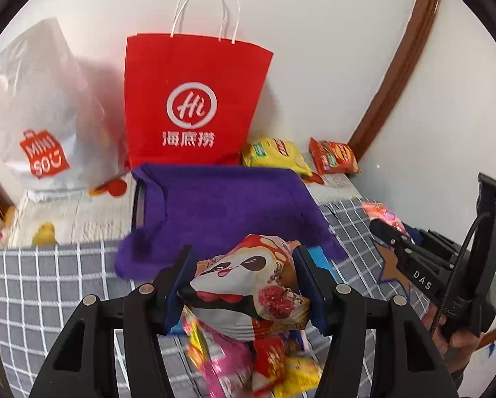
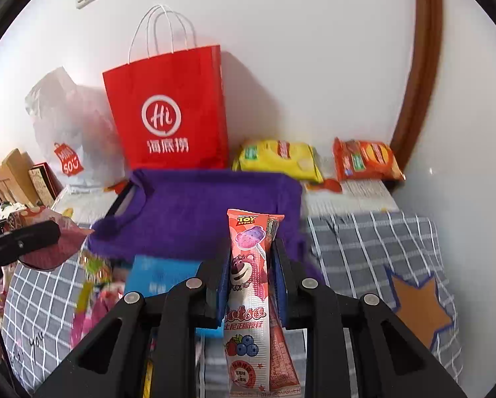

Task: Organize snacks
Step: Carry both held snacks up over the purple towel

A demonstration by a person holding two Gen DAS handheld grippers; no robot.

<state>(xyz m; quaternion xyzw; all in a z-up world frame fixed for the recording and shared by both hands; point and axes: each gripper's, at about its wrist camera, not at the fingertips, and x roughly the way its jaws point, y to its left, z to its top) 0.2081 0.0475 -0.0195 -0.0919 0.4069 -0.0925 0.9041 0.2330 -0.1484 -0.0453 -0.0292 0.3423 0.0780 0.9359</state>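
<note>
Left wrist view: left gripper (image 1: pixel 244 285) clamping a puffy panda snack bag (image 1: pixel 248 285) between partly closed fingers (image 1: pixel 181 275), holding it above a loose pile of snack packets (image 1: pixel 248 364) lying on a grey checked cloth (image 1: pixel 48 285). Purple towel (image 1: pixel 228 205) spreading just beyond, red paper bag (image 1: pixel 191 106) standing upright against the wall behind it, white plastic bag (image 1: pixel 42 116) slumping beside that. Right gripper (image 1: pixel 413 258) showing at the right edge.

Right wrist view: right gripper (image 2: pixel 248 275) pinching a slim pink candy packet (image 2: pixel 248 282) upright between nearly closed fingers (image 2: pixel 281 278). Yellow packet (image 2: pixel 277 159) and orange packet (image 2: pixel 367 161) lying near the wall, right of the red paper bag (image 2: pixel 168 109)
</note>
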